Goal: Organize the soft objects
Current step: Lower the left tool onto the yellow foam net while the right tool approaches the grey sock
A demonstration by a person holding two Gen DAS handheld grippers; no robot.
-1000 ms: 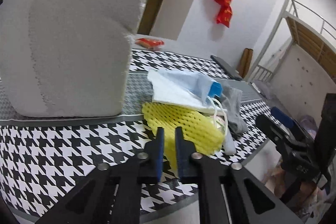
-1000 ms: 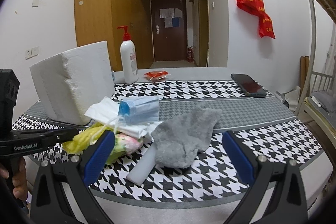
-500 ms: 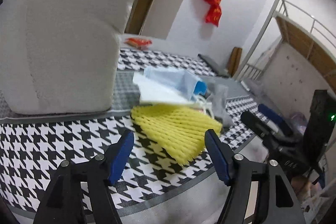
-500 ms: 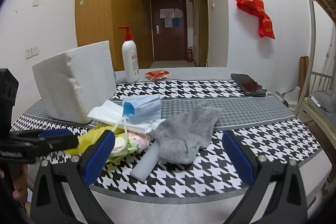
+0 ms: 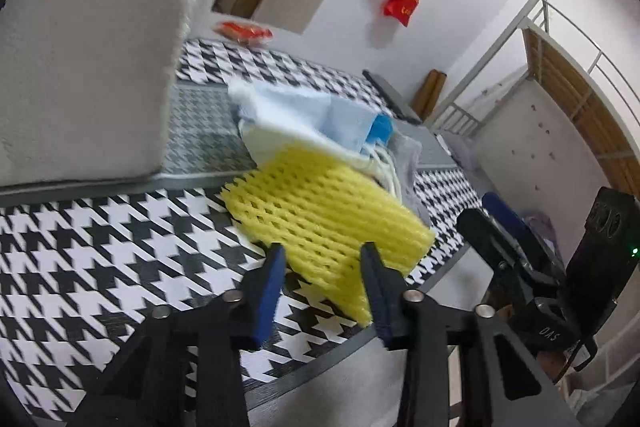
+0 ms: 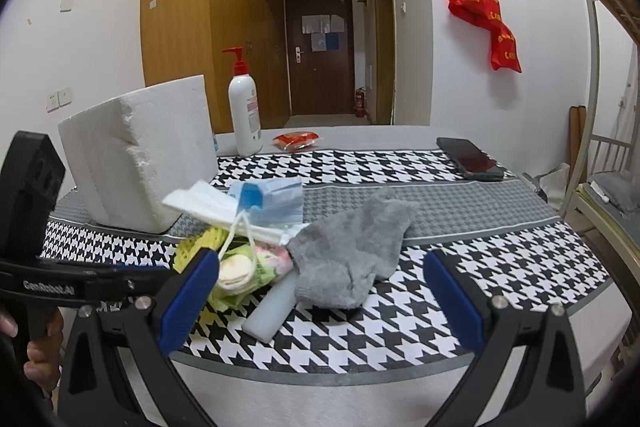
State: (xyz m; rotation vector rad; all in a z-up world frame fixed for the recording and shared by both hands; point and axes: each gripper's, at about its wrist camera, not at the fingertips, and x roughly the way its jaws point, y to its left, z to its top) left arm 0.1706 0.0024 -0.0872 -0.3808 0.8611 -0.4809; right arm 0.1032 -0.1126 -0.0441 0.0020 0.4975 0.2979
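Worktop (image 6: 460,203) is wearing a black-and-white houndstooth cloth with a grey band running across its middle. Soft items are lying heaped toward its left front. A yellow foam net (image 5: 320,223) is sitting at the near edge of the heap, its corner reaching between the left gripper (image 5: 322,259) fingers (image 5: 272,279); those fingers are standing partly apart around the net, and I cannot tell whether they are touching it. Blue face masks (image 6: 276,199) and a white mask (image 6: 200,203) are resting on top of the heap, just behind the net. A grey sock (image 6: 356,247) is lying to the right of the masks, overlapping a pale tube (image 6: 272,307) that is pointing toward the front edge. A packet of round cotton pads (image 6: 240,275) is showing under the mask loops.

Right gripper (image 6: 320,287) is hovering at the front edge with its fingers spread wide, holding nothing.

A white foam block (image 6: 136,155) is standing upright at the left rear, near the heap. Behind it a pump bottle (image 6: 244,115) with a red nozzle is standing on plain grey cloth, a red snack packet (image 6: 296,139) beside it. A dark phone (image 6: 468,159) is lying flat at the right rear, well apart from the heap.

Room: white walls, wooden wardrobe (image 6: 200,27) at left, dark door (image 6: 320,51) closing the corridor, red bags (image 6: 484,15) hanging from a wall hook, metal bunk bed frame (image 6: 600,67) at right.
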